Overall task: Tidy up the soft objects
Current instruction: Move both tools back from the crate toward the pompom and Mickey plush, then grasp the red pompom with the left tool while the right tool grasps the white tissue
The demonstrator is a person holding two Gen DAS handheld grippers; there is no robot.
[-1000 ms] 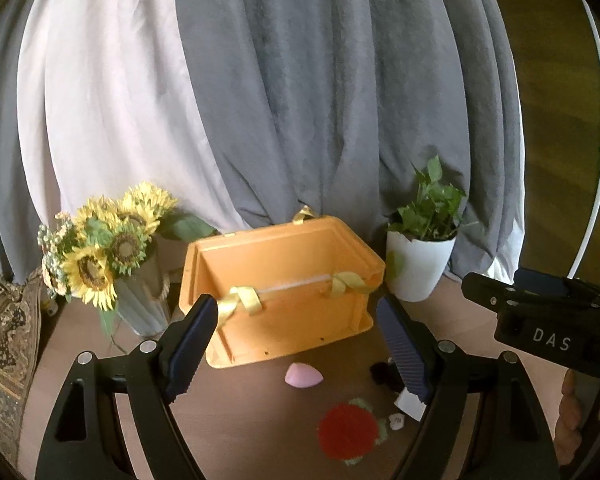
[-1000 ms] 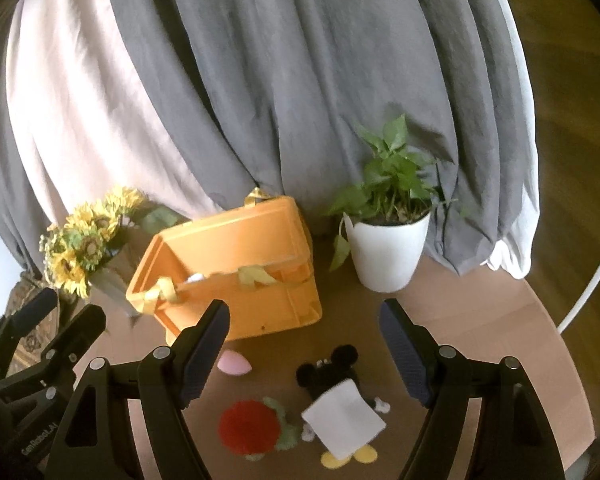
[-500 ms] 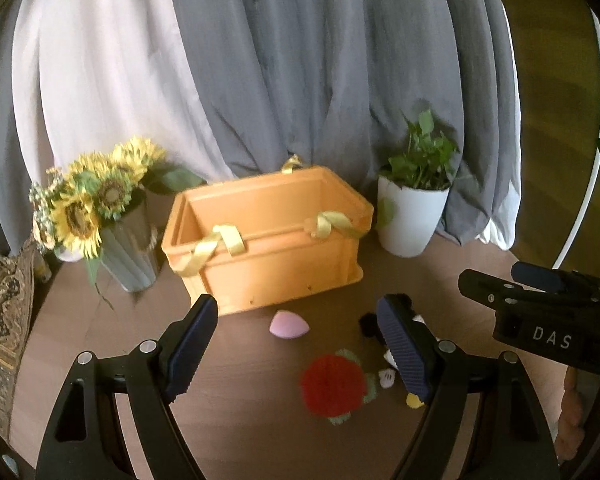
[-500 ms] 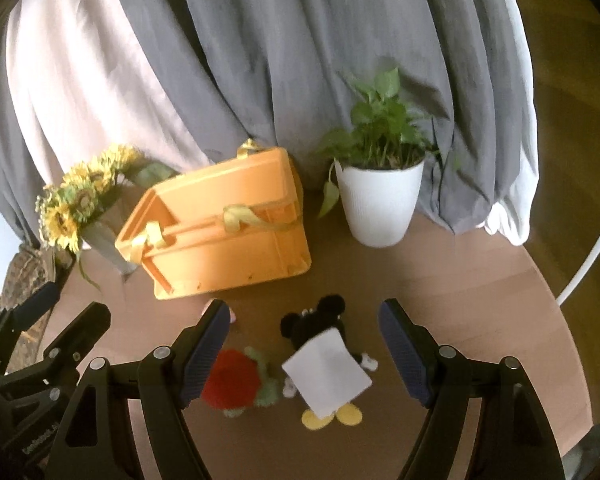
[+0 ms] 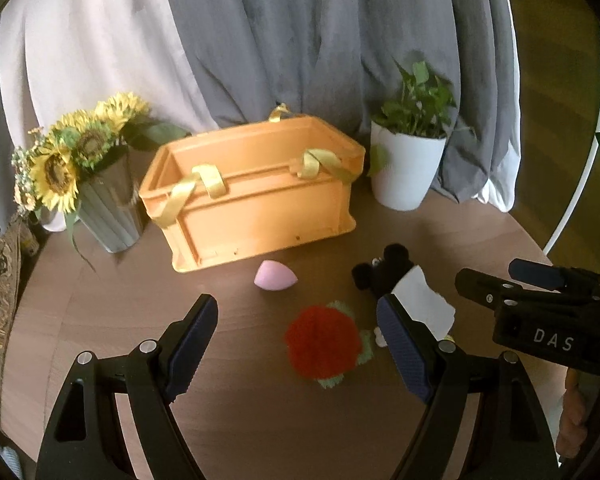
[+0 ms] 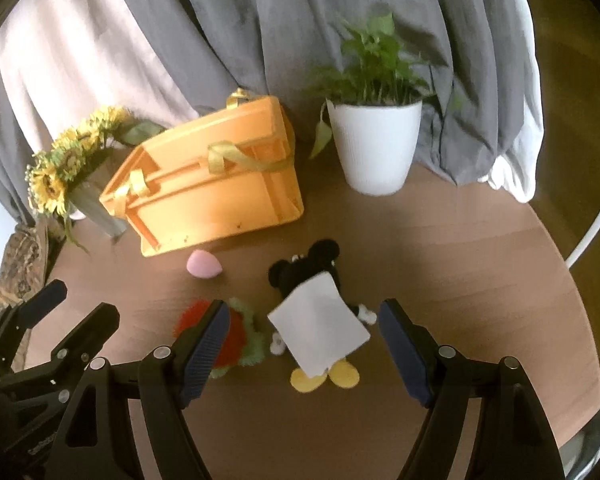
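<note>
the mouse doll point(image 6: 306, 276) lies on the surface point(image 6: 460, 272) between the right tool's point(image 6: 302, 344) spread, empty jaws, long axis running away from it. the left tool point(image 5: 296, 334), also released, probably frames the red pompom point(image 5: 322, 342).

Left claw point(image 5: 296, 344): two black arms of open triangular frame, each joined to its finger by a silver round-headed screw. The fingers point(image 5: 192, 344) bear dark blue pads with a fine ribbed face. Right claw point(image 6: 304, 344): same build, black frame with cut-out windows, paired silver screws on each arm, dark blue ribbed pads on the fingers point(image 6: 404, 354). Seen from the left wrist view, the right claw's black housing carries white lettering "DAS", small silver screws and a dark blue pad at its tip. A hand point(image 5: 576, 416) shows at the housing's lower edge; no sleeve is visible.
</note>
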